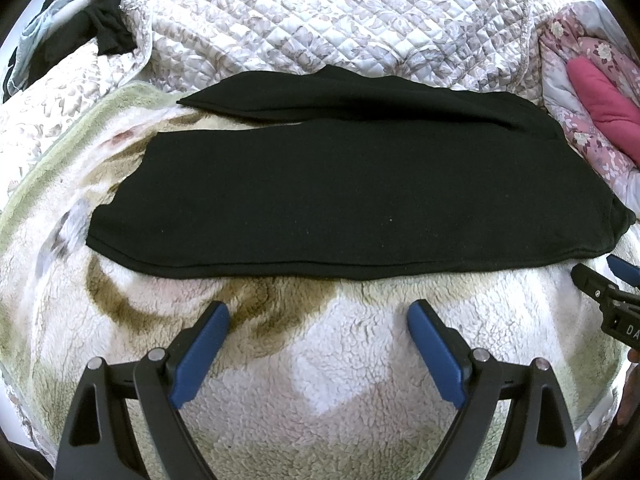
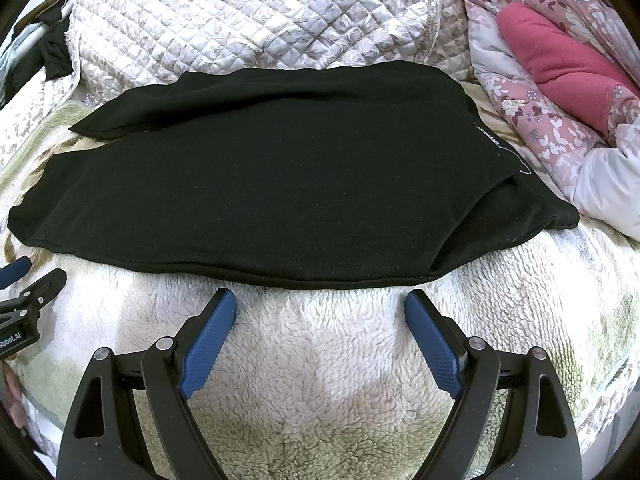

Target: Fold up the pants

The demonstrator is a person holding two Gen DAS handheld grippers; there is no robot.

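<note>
I'm seeing the black pants (image 1: 320, 196) lying flat on the fleece blanket (image 1: 304, 380) on the bed, legs running toward 9 o'clock, waistband at 3. L gripper (image 1: 318, 322) is hovering at 6 o'clock of the near hem, jaws spread wide, nothing in them. R gripper (image 2: 320, 308) is doing the same, jaws spread, just short of the hem. Quilt (image 2: 260, 12) is sitting at 12, pink floral bedding (image 2: 560, 68) at 2.
</note>
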